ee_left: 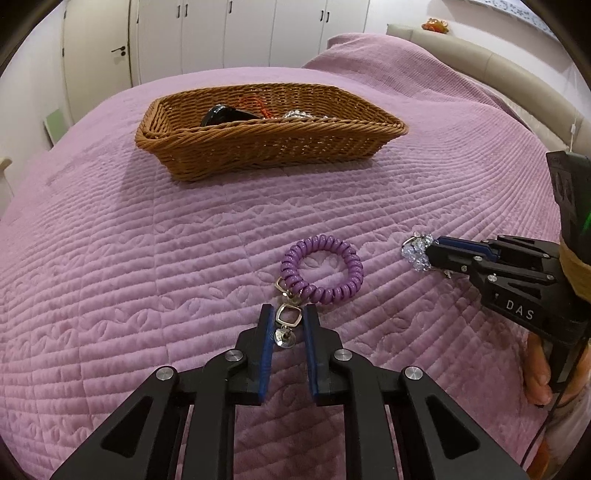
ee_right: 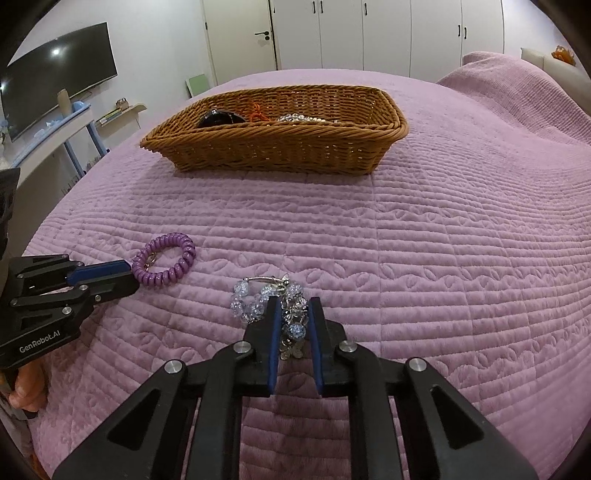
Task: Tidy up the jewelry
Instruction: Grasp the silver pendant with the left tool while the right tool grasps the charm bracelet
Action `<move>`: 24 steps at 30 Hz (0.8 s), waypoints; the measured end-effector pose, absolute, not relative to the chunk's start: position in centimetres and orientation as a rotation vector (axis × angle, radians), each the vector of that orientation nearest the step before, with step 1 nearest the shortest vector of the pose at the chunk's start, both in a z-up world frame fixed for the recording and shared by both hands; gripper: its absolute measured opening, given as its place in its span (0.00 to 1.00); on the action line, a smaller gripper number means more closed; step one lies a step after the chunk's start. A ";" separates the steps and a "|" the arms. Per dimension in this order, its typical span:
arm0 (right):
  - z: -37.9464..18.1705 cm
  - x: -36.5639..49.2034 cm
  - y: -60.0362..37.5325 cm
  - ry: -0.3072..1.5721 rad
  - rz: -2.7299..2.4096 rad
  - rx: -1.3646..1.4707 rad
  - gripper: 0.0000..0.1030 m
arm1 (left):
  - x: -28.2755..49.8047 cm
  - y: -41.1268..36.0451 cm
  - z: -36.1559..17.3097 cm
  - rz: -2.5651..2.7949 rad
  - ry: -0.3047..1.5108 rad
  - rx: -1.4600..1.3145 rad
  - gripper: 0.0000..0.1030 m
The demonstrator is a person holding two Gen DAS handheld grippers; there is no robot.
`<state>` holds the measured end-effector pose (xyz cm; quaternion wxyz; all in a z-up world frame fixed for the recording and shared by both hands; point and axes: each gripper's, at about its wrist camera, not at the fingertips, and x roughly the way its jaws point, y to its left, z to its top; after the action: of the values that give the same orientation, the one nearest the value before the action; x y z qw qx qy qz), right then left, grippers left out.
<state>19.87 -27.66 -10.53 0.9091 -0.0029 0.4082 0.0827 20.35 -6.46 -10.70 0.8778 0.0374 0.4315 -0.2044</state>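
Observation:
A purple coil bracelet [ee_left: 322, 270] with a metal clasp and charm [ee_left: 286, 319] lies on the bedspread; it also shows in the right wrist view [ee_right: 164, 263]. My left gripper [ee_left: 288, 314] is open, its fingers either side of the charm. A clear crystal bead bracelet [ee_right: 255, 301] with metal charms lies on the bedspread, also seen in the left wrist view [ee_left: 416, 251]. My right gripper [ee_right: 294, 308] is open, its fingers straddling the charms. A wicker basket [ee_left: 258, 147] [ee_right: 280, 147] stands farther back and holds a black item, an orange cord and beads.
The purple quilted bedspread [ee_left: 147, 258] covers the whole bed. A pillow hump [ee_right: 517, 85] and headboard [ee_left: 498, 66] lie at the far right. Wardrobes [ee_right: 388, 33], a TV [ee_right: 55, 77] and a shelf stand beyond the bed.

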 end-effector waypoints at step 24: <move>-8.0 15.2 -29.6 0.777 0.211 0.137 0.15 | 12.6 -3.7 -8.8 -0.472 0.844 -0.038 0.15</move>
<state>15.18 -29.59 -7.96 0.9178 0.0666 0.3776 0.1028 12.62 -3.70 -8.75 0.8853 -0.0181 0.4055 -0.2268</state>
